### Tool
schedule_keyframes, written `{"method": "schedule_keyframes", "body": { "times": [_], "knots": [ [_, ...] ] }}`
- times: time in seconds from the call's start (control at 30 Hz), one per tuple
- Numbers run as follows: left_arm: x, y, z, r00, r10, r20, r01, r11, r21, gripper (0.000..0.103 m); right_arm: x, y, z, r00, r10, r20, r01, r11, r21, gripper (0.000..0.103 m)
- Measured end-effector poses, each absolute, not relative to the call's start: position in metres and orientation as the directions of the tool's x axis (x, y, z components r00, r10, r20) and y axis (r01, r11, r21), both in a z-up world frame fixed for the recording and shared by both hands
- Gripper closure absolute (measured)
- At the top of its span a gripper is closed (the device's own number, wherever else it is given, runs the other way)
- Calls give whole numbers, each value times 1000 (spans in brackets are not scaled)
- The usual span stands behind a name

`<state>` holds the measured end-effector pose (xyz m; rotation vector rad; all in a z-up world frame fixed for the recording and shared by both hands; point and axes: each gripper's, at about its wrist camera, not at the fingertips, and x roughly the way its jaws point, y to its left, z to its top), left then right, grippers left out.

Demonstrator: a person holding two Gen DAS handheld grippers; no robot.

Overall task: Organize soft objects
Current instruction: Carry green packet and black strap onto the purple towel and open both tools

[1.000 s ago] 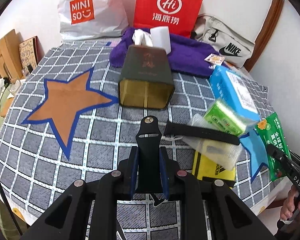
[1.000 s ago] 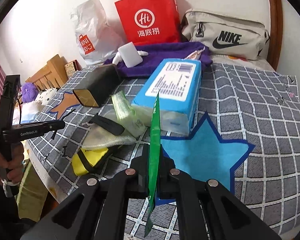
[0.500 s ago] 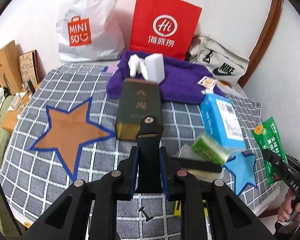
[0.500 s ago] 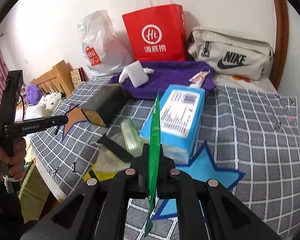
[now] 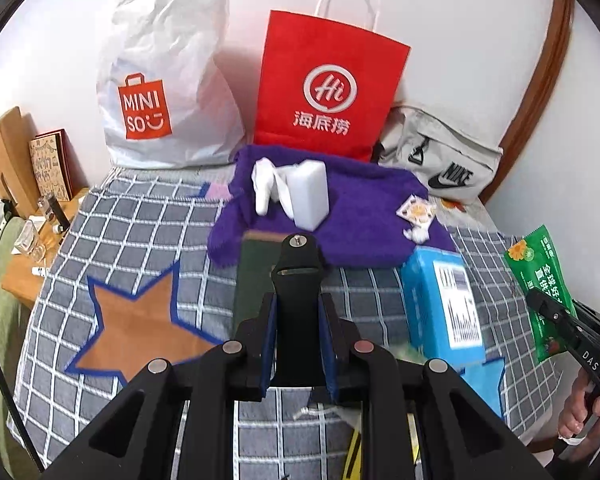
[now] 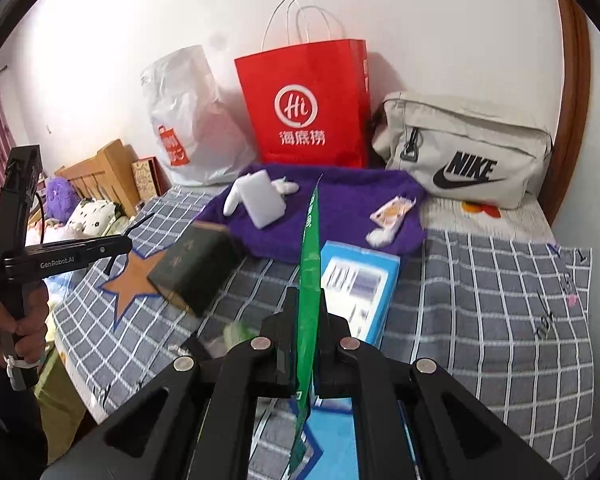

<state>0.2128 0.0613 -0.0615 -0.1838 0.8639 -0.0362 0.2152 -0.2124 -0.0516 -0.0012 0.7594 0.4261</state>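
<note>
- Black strap (image 5: pixel 298 276): pinched upright between the blue pads of the left gripper (image 5: pixel 298 344), clear of the bed; its studded end stands above the fingertips.
- Green packet (image 6: pixel 309 280): clamped edge-on in the right gripper (image 6: pixel 306 344), fingers pressed nearly together on the thin film. The left view shows the packet's printed face (image 5: pixel 540 292) at far right, held in the air.
- Step in hand, as judged: both items are picked and carried above the bed; neither is placed. The destination is not evident from the frames.
- Next move, as judged: bring each item over a chosen spot, lower it, then spread the fingers. The strap is limp and the packet thin, so both may swing or slip on release; a low drop is advisable.
- Pose: both grippers point forward and downward over the bed (image 6: pixel 500 300). The left gripper's handle and the hand on it (image 6: pixel 18 320) show at the left edge of the right view.
- Below and ahead: blue pack (image 5: pixel 444 304), dark box (image 6: pixel 192 268), orange star (image 5: pixel 140 320) on the checked cover.
- Further back: purple towel (image 5: pixel 360 216) bearing a white block (image 5: pixel 310 192) and a small sachet (image 5: pixel 416 212).
- Against the wall: white bag (image 5: pixel 160 100), red bag (image 5: pixel 328 88), grey pouch (image 6: pixel 468 152).
</note>
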Motion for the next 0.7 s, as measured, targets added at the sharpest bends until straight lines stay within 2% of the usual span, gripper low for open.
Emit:
{"method": "schedule_keyframes", "body": {
  "times": [0.7],
  "knots": [
    [285, 79, -62, 640, -120, -759, -26, 984, -177, 83, 315, -199, -51, 650, 343, -678, -331, 931, 154, 98]
  ]
}}
